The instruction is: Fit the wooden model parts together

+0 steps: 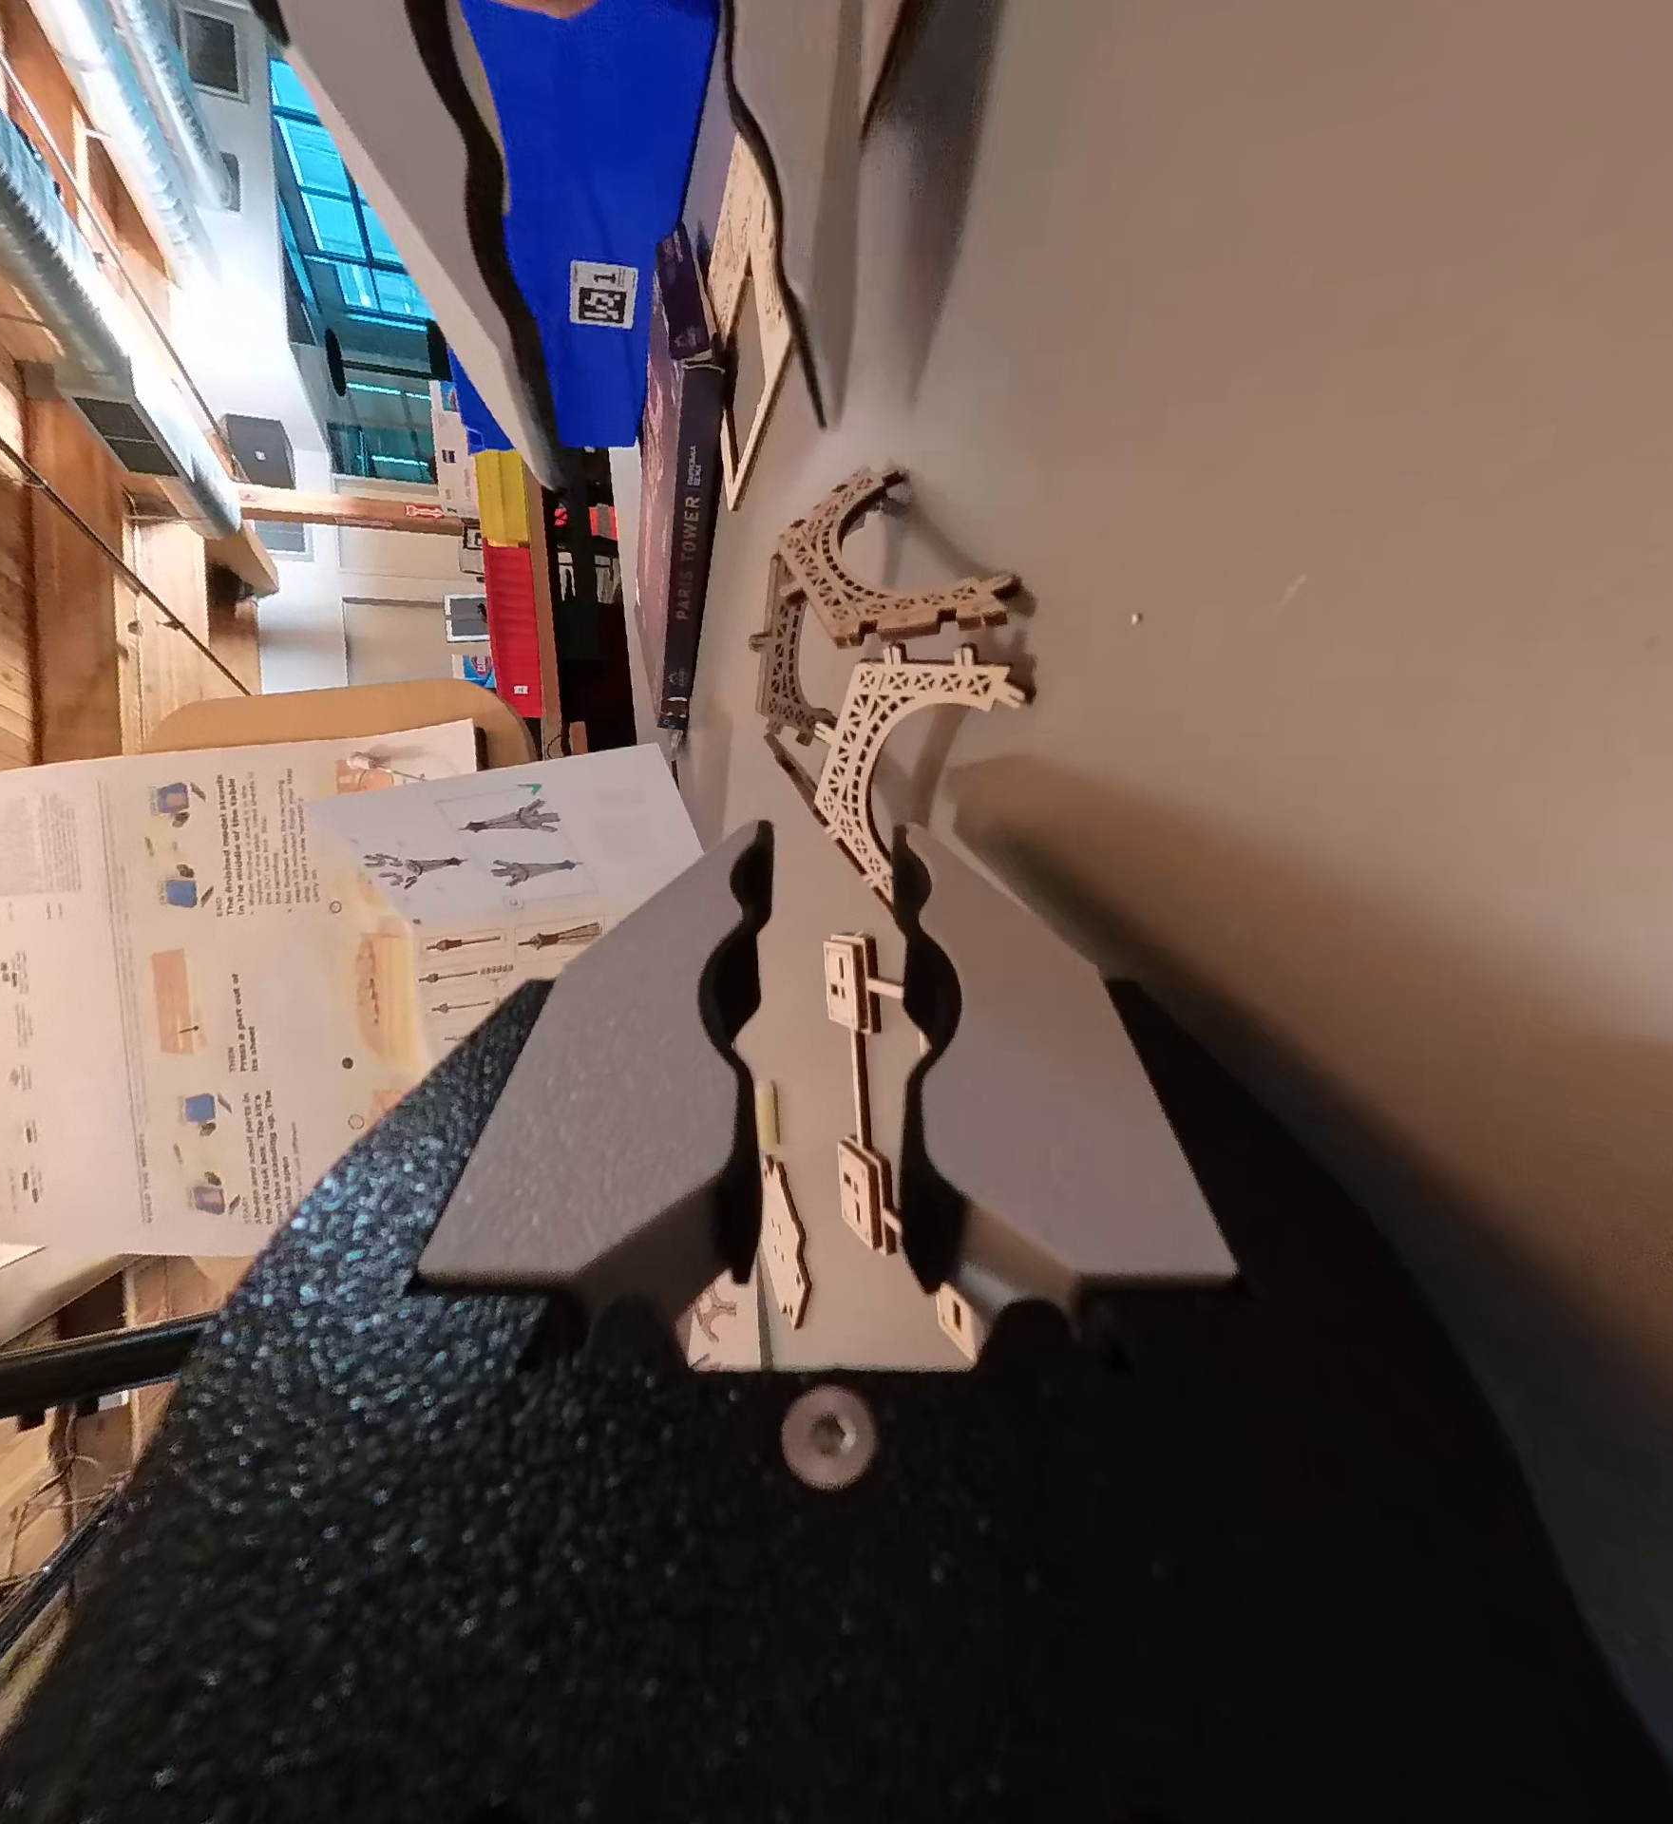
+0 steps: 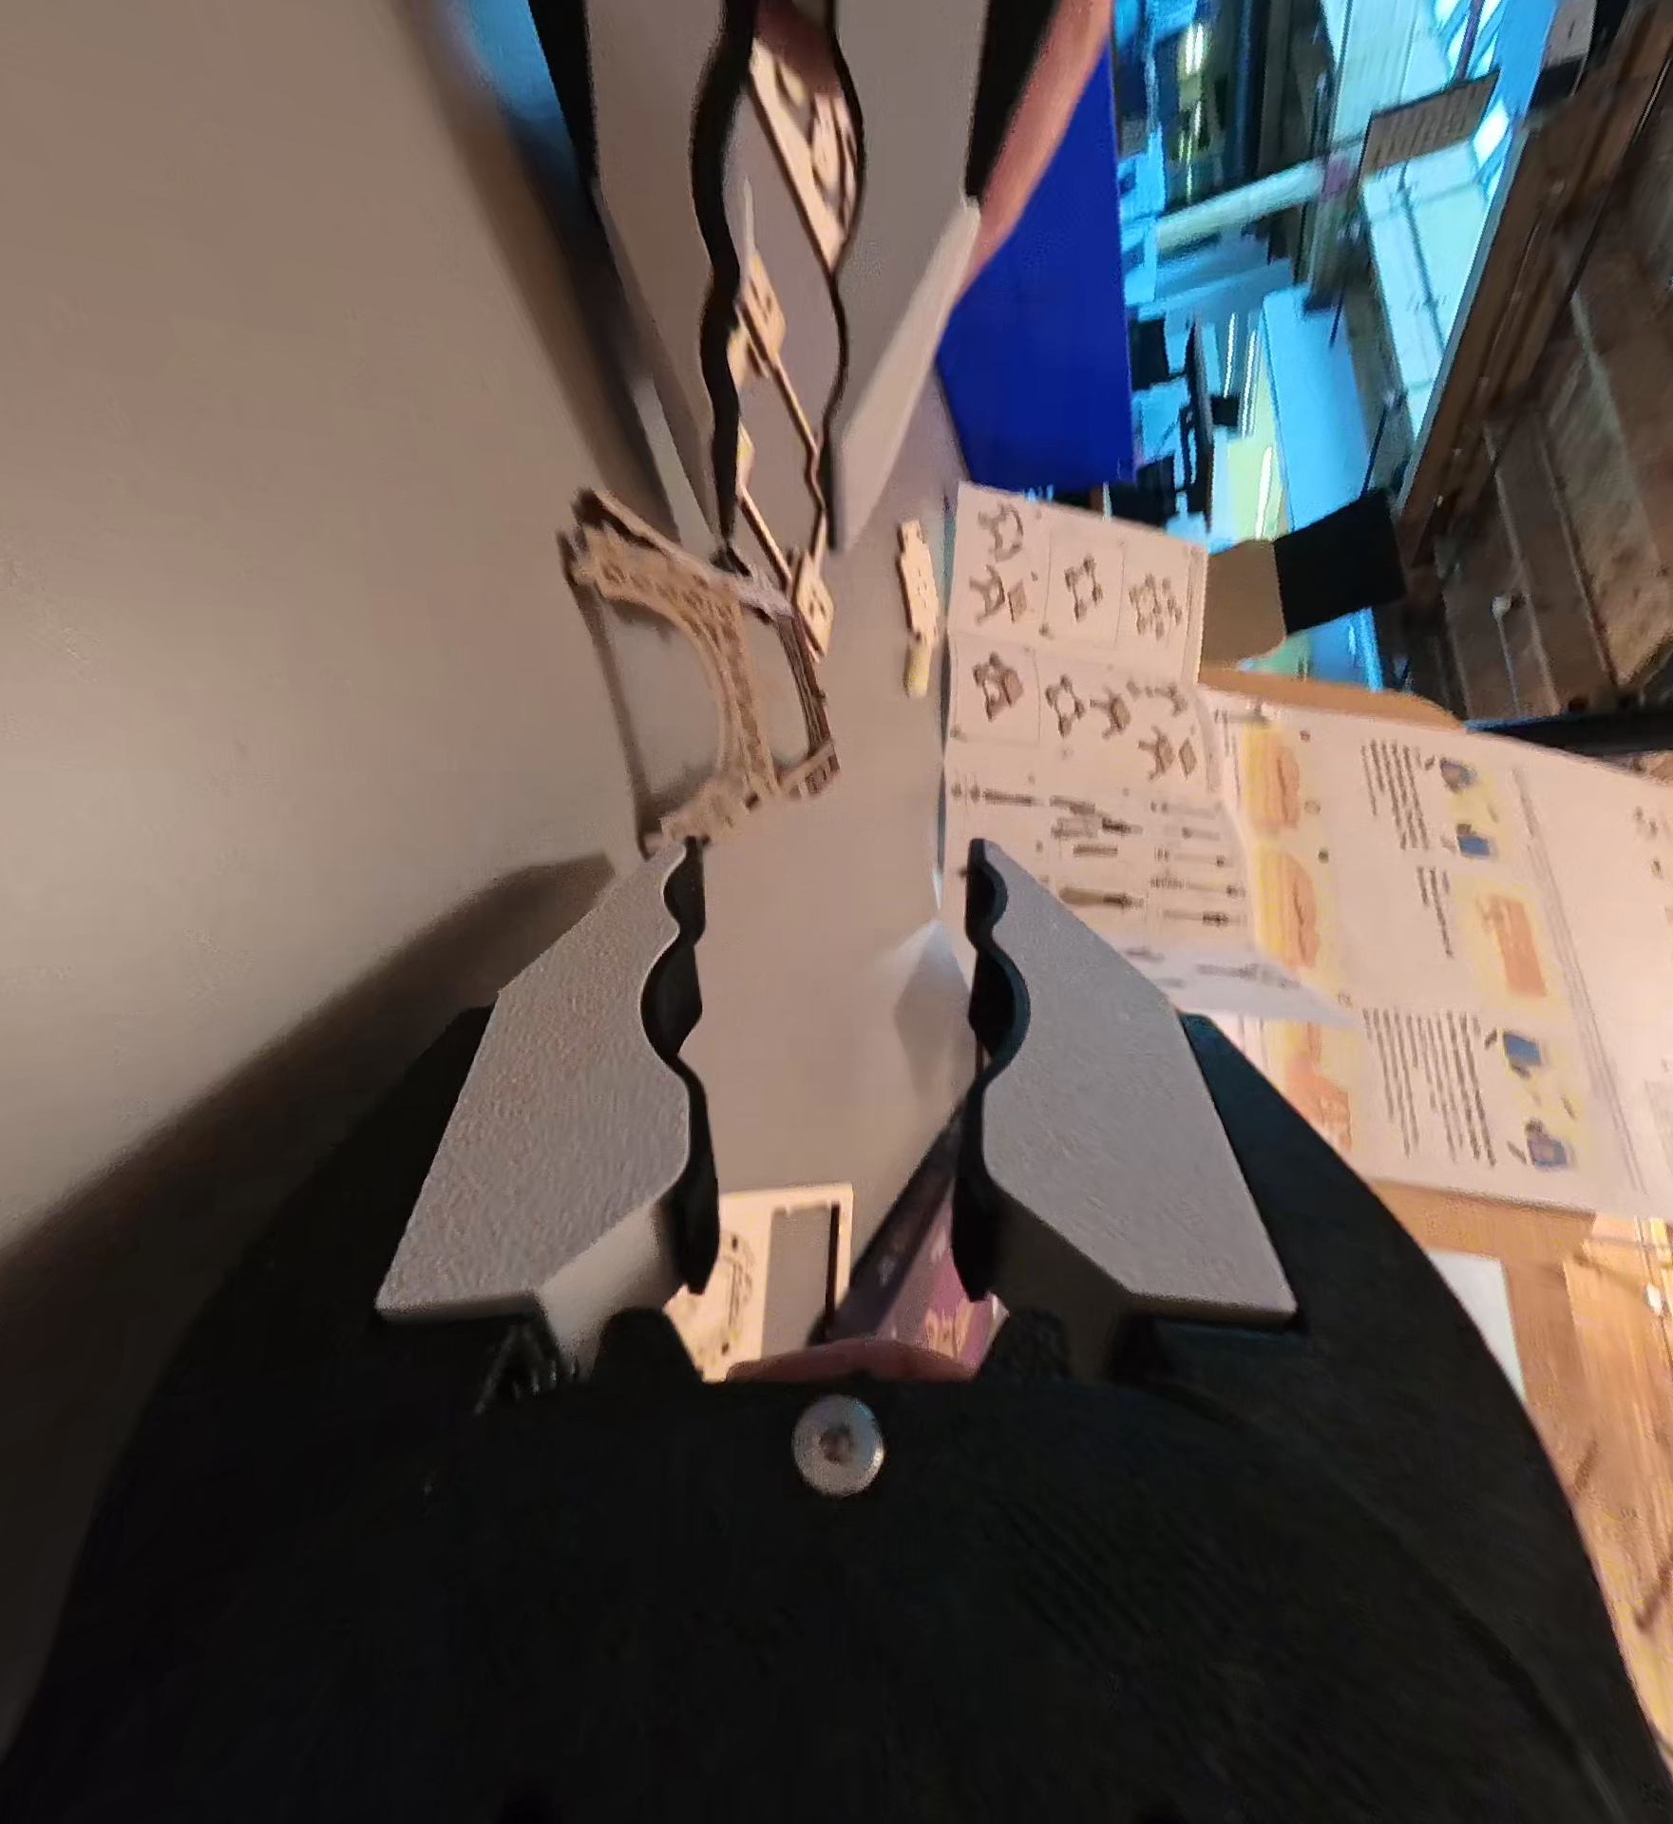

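Wooden model parts lie on a grey table [image 1: 1306, 395]. Both cameras are turned on their side, so the table looks like a wall.

The left gripper [image 1: 832, 839] has its two grey fingers spread apart, and nothing is pinched between them. In the gap you see a thin dumbbell-shaped piece [image 1: 857, 1076] lying flat on the table, with a square block at each end of a stick. A small flat piece [image 1: 783, 1244] lies just beside it. Past the fingertips, a pale lattice arch [image 1: 896, 750] lies near a darker arch frame [image 1: 852, 582] that stands up on the table. Farther off is a dark box [image 1: 689, 553] and a cut-out wooden sheet [image 1: 753, 326]. Paper instruction sheets [image 1: 220, 967] lie on the left.

The right gripper [image 2: 832, 869] is also spread apart and holds nothing. Beyond it stands the arch frame [image 2: 714, 671], and the left gripper [image 2: 778, 533] comes in from the far side, wide apart around the dumbbell piece. A small wooden piece [image 2: 919, 592] lies near the instruction sheets [image 2: 1089, 711].
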The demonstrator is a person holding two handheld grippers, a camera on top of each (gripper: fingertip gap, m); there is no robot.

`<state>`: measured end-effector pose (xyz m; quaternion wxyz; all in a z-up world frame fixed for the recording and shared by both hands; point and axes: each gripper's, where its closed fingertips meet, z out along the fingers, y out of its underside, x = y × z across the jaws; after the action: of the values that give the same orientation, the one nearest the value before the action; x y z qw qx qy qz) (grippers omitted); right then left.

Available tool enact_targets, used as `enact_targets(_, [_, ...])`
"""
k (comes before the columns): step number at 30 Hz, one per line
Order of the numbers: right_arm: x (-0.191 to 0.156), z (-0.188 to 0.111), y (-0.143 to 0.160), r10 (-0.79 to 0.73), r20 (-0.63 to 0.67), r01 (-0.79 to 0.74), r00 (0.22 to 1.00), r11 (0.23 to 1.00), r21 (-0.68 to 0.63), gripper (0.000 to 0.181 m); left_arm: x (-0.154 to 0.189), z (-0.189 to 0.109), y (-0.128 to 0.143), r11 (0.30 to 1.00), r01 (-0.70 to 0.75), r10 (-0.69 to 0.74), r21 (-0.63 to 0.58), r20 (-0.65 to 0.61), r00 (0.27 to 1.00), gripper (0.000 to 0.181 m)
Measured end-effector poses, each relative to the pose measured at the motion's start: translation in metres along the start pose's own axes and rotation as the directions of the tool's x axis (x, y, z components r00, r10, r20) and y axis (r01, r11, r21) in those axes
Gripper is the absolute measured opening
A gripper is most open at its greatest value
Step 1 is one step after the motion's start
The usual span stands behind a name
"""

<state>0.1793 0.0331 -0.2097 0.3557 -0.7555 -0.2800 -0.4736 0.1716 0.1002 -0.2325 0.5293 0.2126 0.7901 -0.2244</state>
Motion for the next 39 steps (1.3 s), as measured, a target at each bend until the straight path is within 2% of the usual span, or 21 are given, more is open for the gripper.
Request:
enact_targets(2, [0.006, -0.001, 0.015, 0.011, -0.015, -0.012, 1.0, 0.998, -0.057, 0.057, 0.0, -0.001, 0.003, 1.0, -0.008, 0.008, -0.009, 0.001, 1.0, 0.02])
enact_targets(5, [-0.001, 0.0, 0.018, 0.059, -0.002, -0.059, 0.998, 0.996, -0.071, 0.058, 0.001, -0.003, 0.008, 1.0, -0.014, 0.014, -0.026, 0.002, 1.0, 0.019])
enact_targets(12, [-0.018, 0.006, -0.008, 0.134, 0.11, -0.137, 0.985, 0.99, 0.017, 0.045, -0.002, -0.005, 0.005, 1.0, -0.014, 0.014, -0.011, 0.013, 1.0, 0.016])
enact_targets(19, [-0.015, 0.016, -0.001, 0.179, 0.089, -0.18, 0.98, 0.984, -0.007, 0.049, -0.001, -0.001, 0.01, 1.0, -0.023, 0.023, -0.017, 0.01, 1.0, 0.016])
enact_targets(27, [-0.011, 0.017, -0.015, 0.069, 0.026, -0.07, 0.997, 0.997, 0.029, 0.055, -0.007, 0.001, 0.01, 1.0, -0.019, 0.019, -0.001, 0.014, 1.0, 0.017])
enact_targets(32, [-0.014, 0.019, -0.016, 0.002, 0.021, -0.002, 1.0, 1.0, 0.018, 0.052, -0.01, 0.001, 0.009, 1.0, 0.016, -0.016, 0.011, -0.013, 1.0, 0.022])
enact_targets(37, [-0.02, 0.022, -0.02, -0.034, 0.03, 0.033, 0.999, 0.999, 0.029, 0.044, -0.001, 0.006, 0.005, 0.999, -0.048, 0.048, 0.009, -0.075, 0.996, 0.031])
enact_targets(39, [-0.02, 0.021, -0.016, 0.003, 0.033, -0.005, 0.999, 0.999, 0.036, 0.043, 0.001, 0.009, 0.002, 0.998, -0.052, 0.054, 0.019, -0.097, 0.994, 0.031])
